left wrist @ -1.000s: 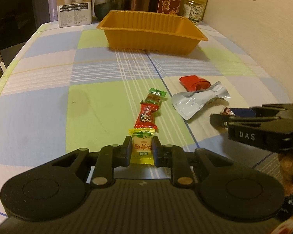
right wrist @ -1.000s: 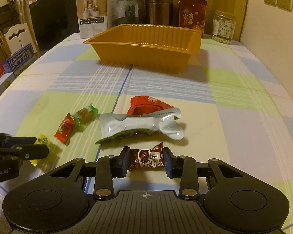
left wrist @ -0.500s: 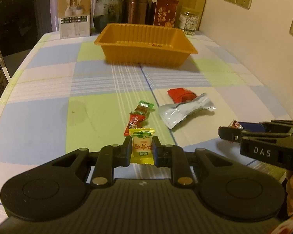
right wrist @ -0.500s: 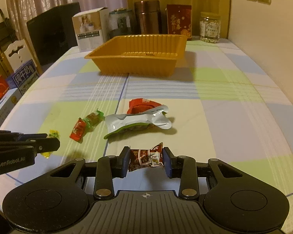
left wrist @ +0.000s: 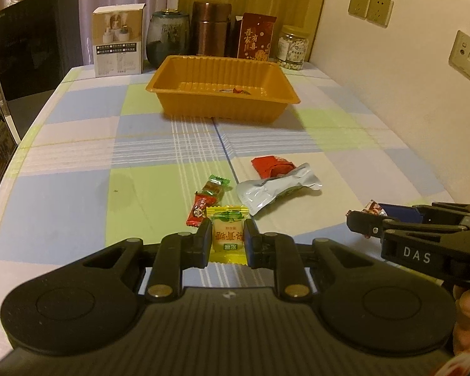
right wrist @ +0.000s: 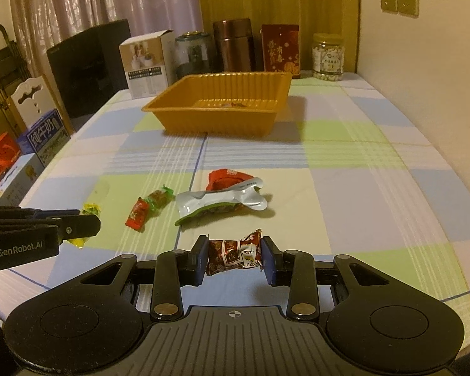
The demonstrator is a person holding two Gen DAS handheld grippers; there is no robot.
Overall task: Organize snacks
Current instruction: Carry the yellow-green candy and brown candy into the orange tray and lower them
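Between the fingers of the left gripper (left wrist: 227, 240), left wrist view: a yellow candy (left wrist: 228, 235) is clamped by its flat sides, held above the near part of the surface (left wrist: 78, 188). The packet is small and judged light; its crinkly film looks slippery, so the hold belongs on the padded middle, not the thin sealed ends. Just beyond it lie 2 wrapped candies, a red candy (left wrist: 200, 209) and a green candy (left wrist: 215, 185), end to end and apparently touching. To their right sits a silver pouch (left wrist: 275, 191), soft and creased, overlapping a red packet (left wrist: 271, 165). The orange tray (left wrist: 222, 94), toward the far edge, holds at least 1 small wrapper. The right gripper (left wrist: 365, 219) enters from the right, with a wrapper end showing at its tip.

Right wrist view: the right gripper (right wrist: 235, 257) has its fingers closed on a brown candy (right wrist: 233, 253), gripped across its length so the twisted ends press the pads. Judged light and slightly compressible; a firmer squeeze would crumple the wrapper without securing it better. The left gripper (right wrist: 78, 224) shows at the left edge with yellow film visible behind its tip. The tray (right wrist: 216, 106) lies well apart, straight ahead; its low, ribbed wall suggests an easy drop from above.
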